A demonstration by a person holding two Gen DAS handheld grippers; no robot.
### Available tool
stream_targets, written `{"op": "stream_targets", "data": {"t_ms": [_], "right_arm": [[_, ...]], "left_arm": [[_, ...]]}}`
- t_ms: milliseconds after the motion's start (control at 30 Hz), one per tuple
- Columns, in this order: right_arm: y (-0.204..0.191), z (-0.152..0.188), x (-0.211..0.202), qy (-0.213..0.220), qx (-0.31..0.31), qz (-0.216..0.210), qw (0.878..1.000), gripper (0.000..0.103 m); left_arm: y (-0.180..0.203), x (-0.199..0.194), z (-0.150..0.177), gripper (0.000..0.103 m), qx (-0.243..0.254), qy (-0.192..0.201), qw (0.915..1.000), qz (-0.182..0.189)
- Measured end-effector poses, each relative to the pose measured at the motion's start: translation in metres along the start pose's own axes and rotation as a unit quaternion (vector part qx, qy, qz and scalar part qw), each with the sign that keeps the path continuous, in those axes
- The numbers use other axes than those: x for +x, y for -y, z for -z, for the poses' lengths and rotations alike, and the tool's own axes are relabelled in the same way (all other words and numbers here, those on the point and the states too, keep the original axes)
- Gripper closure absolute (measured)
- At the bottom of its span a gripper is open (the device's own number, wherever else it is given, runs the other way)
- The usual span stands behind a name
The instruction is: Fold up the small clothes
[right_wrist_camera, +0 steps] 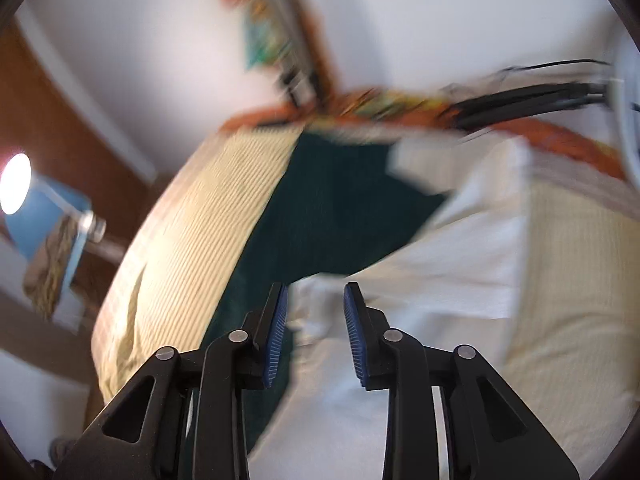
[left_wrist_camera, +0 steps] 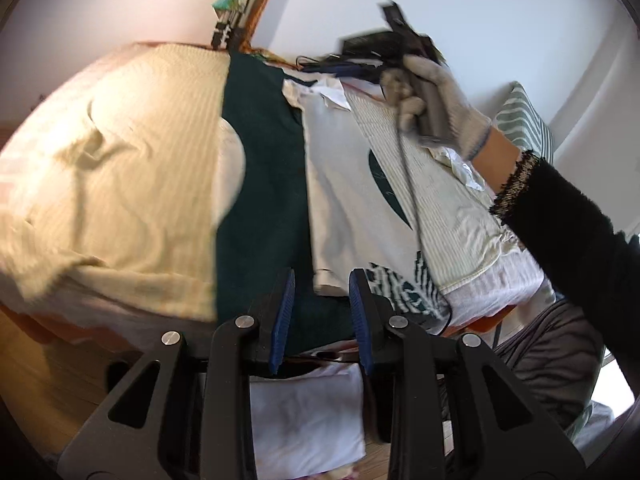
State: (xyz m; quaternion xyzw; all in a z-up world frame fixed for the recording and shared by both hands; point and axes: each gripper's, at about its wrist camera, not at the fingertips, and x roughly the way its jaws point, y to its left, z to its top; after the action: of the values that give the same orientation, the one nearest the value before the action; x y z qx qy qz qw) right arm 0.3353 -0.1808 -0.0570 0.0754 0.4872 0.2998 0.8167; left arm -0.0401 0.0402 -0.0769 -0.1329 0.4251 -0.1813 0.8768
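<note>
On the bed [left_wrist_camera: 132, 184], left wrist view first: cream ribbed cover on the left, dark green cloth [left_wrist_camera: 264, 184] laid down the middle, white garment [left_wrist_camera: 344, 200] just to its right, touching it along one edge. A pale striped piece [left_wrist_camera: 436, 200] overlaps the white garment's far side. Left gripper [left_wrist_camera: 322, 322] sits low at the near edge of the bed, jaws apart at a medium gap, blue pads [left_wrist_camera: 282, 322] bare, nothing between them. Green cloth shows through the gap. A gloved hand [left_wrist_camera: 436, 108] is raised over the white garment, wrapped round the handle of the other tool; black fuzzy sleeve [left_wrist_camera: 568, 232] behind it, thin cable [left_wrist_camera: 408, 184] hanging off it. Striped green-and-white pillow [left_wrist_camera: 528, 124] beyond the wrist. Folded white fabric [left_wrist_camera: 308, 412] lies below the gripper, lower than the bed top.

Right wrist view: heavy motion blur. Right gripper [right_wrist_camera: 316, 336] is above the white garment [right_wrist_camera: 400, 300], jaws apart at a medium gap, no cloth pinched. Green cloth [right_wrist_camera: 320, 216] lies left of and beyond the fingers, cream cover [right_wrist_camera: 192, 232] further left. Blue lamp [right_wrist_camera: 44, 216], lit, at the far left. Can't tell whether the fingertips touch the fabric.
</note>
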Motion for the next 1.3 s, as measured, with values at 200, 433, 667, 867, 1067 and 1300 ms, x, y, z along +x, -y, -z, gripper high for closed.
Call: {"op": "stream_targets", "data": {"t_ms": [200, 433, 667, 867, 1067, 1300], "right_arm": [[0.085, -0.001, -0.021, 0.036, 0.117, 0.048, 0.991, 0.066], [0.102, -0.002, 0.007, 0.017, 0.128, 0.065, 0.990, 0.066], [0.099, -0.001, 0.030, -0.006, 0.100, 0.072, 0.992, 0.099], [0.098, -0.007, 0.018, 0.025, 0.111, 0.034, 0.993, 0.103], [0.078, -0.027, 0.011, 0.056, 0.125, -0.027, 0.990, 0.103], [0.041, -0.069, 0.063, 0.036, 0.104, -0.018, 0.994, 0.103]], "left_arm": [[-0.030, -0.018, -0.017, 0.076, -0.033, 0.049, 0.9979, -0.025], [-0.051, -0.009, -0.021, 0.076, -0.083, 0.045, 0.9953, -0.024], [-0.050, -0.005, -0.020, 0.076, -0.087, 0.042, 0.9952, -0.016], [-0.052, -0.005, -0.020, 0.076, -0.089, 0.043, 0.9950, -0.015], [-0.054, -0.002, -0.021, 0.076, -0.093, 0.041, 0.9947, -0.014], [-0.056, 0.003, -0.022, 0.076, -0.096, 0.040, 0.9943, -0.024]]}}
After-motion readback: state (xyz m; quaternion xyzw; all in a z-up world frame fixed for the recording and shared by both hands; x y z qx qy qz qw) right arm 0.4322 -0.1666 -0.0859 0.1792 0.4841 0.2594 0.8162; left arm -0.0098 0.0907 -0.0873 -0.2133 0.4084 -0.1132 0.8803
